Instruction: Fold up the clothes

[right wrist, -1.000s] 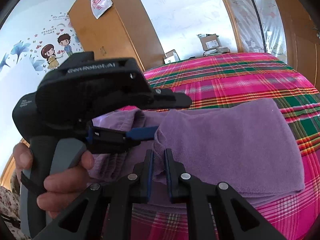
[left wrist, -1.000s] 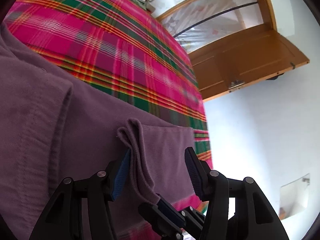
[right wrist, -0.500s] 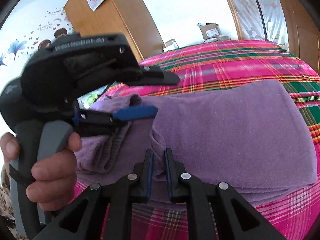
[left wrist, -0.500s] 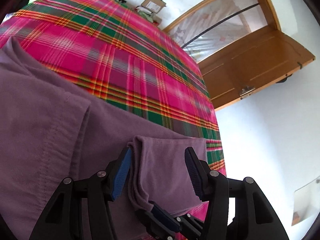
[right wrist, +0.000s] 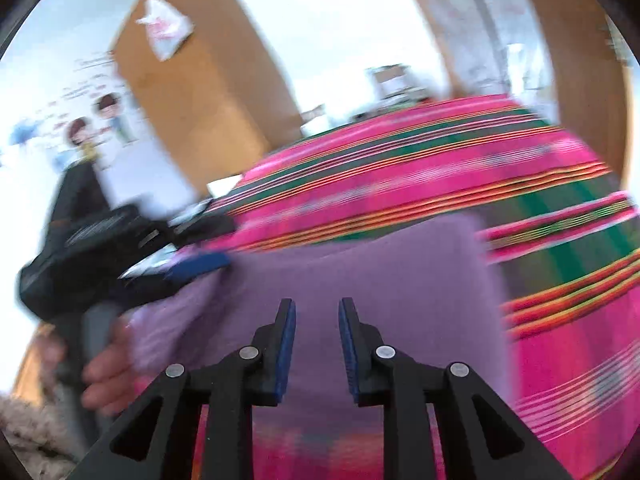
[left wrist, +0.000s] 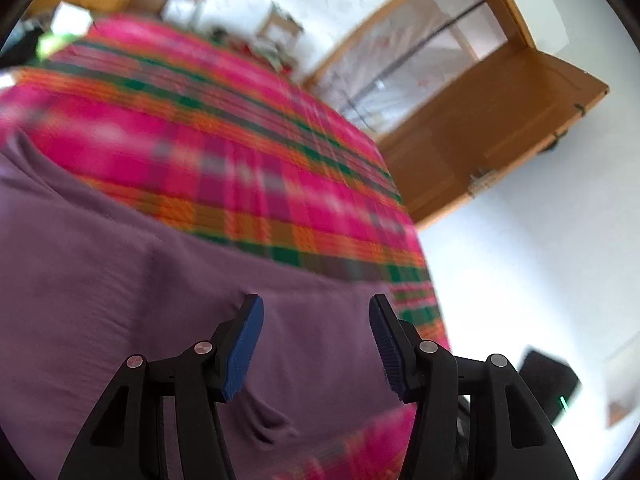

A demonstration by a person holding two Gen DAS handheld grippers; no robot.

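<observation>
Covering the bed, a pink plaid blanket (left wrist: pixel 248 168) is blurring under the purple garment (left wrist: pixel 120 300) lying folded at its near edge, while the left gripper (left wrist: pixel 316 344) is hovering wide open and empty over it and the right gripper (right wrist: pixel 317 346), jaws having just been opening, is holding nothing.

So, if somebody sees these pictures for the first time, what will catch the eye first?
Most likely the bright pink, green and orange plaid bedcover, which fills the middle of both views. Next, the purple garment lying flat on its near edge, with the open left gripper and right gripper above it, neither pinching cloth.
</observation>
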